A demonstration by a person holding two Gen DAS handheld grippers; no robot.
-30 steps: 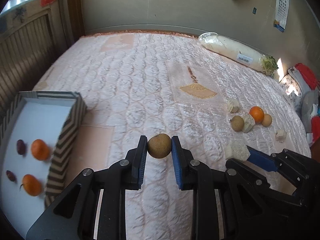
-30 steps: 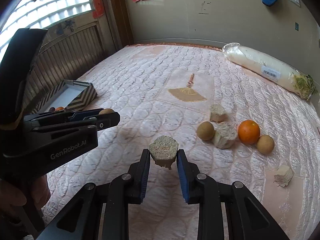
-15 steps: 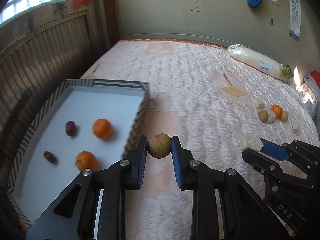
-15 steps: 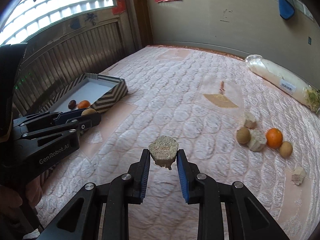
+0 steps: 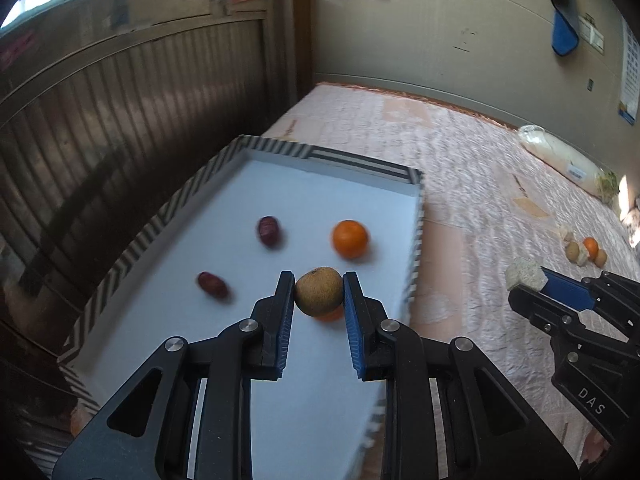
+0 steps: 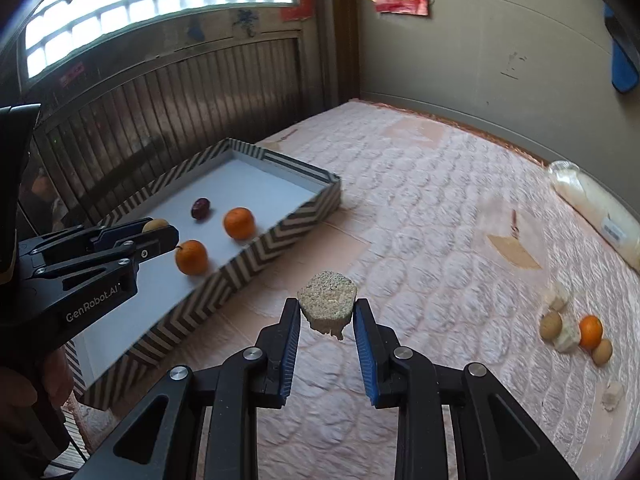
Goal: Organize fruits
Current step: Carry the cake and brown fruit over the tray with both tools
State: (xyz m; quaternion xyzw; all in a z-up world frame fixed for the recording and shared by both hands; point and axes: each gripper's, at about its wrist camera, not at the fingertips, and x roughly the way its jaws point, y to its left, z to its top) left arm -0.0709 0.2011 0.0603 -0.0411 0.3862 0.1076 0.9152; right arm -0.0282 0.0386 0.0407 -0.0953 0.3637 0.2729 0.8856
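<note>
Pink quilted bedding (image 6: pixel 420 216) covers a bed set against a dark slatted wooden wall (image 5: pixel 120 128). On its left edge sits a shallow white-floored tray with a grey-and-white zigzag rim (image 5: pixel 416 240), holding two oranges (image 6: pixel 239 223) and two dark red jujubes (image 5: pixel 268 231). The left gripper (image 5: pixel 319 297) hangs over the tray, its blue-padded jaws nearly closed on a round, rough brown fruit (image 5: pixel 319 296). The right gripper (image 6: pixel 326 314) is over bare bedding beside the tray, jaws clamped on a pale, spongy chunk with a speckled top (image 6: pixel 327 304). Far to the right lies a cluster of one orange, round brown fruits and pale chunks (image 6: pixel 572 332).
</note>
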